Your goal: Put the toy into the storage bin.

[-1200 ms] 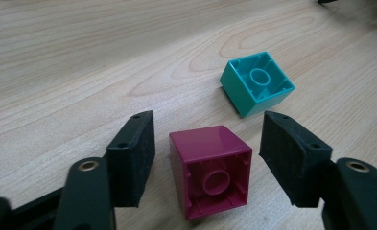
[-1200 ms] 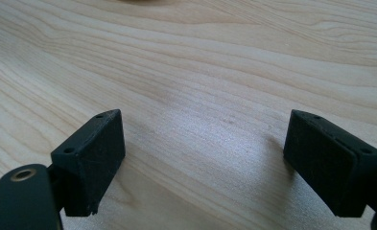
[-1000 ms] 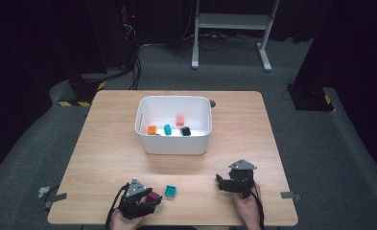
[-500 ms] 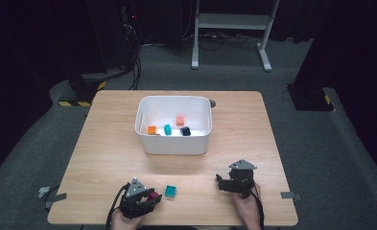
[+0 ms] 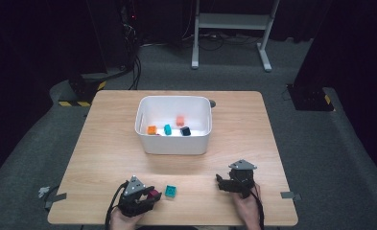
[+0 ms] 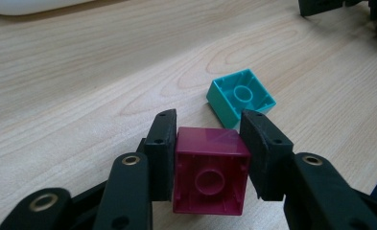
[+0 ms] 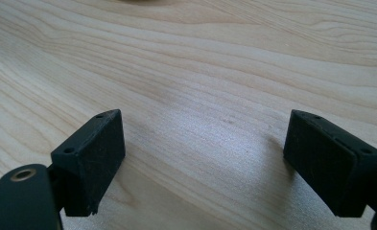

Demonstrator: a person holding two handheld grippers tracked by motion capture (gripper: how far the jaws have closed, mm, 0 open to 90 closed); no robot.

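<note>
Left gripper: my jaws had just been closing and pinched the magenta block by its 2 side faces, hollow underside facing the camera, low over the near edge of the table.
Teal block: it lay on the wood just beyond the magenta one, tipped so its open underside showed.
White bin: it stood mid-table, well apart from my hands, with 4 small blocks inside: orange, teal, salmon and black.
Right gripper: my jaws stood spread wide over bare wood, gripping nothing.
</note>
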